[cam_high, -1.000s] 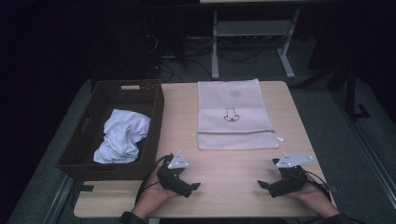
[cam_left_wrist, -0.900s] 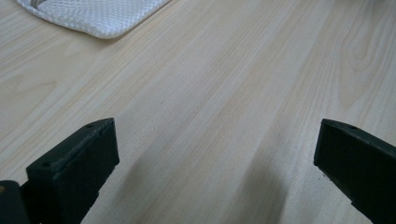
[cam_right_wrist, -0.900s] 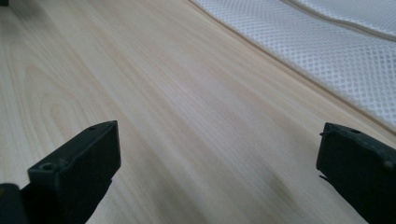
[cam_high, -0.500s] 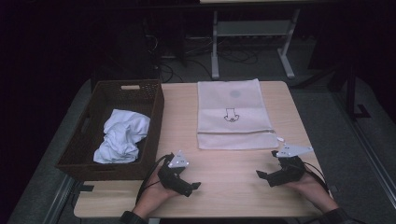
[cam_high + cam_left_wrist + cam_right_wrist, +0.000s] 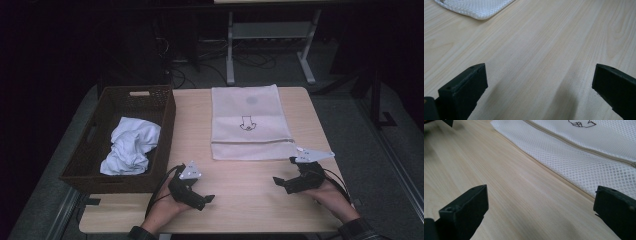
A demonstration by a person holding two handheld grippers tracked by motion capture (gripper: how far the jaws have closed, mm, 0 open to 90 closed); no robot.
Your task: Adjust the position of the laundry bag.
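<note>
The flat white mesh laundry bag [image 5: 250,122] with a zipper along its near edge (a small black drawing sits at its middle) lies on the pale wooden bench [image 5: 240,200]. Just beyond its near right corner rests the right gripper [image 5: 281,182], jaws spread wide and holding nothing, the bag's zippered edge close ahead of it in the right gripper view. Nearer the bag's near left corner, though farther off, the left gripper [image 5: 207,201] also stands wide open and empty. Left of the bag sits a dark brown woven basket [image 5: 167,120] holding crumpled white cloth [image 5: 131,145].
</note>
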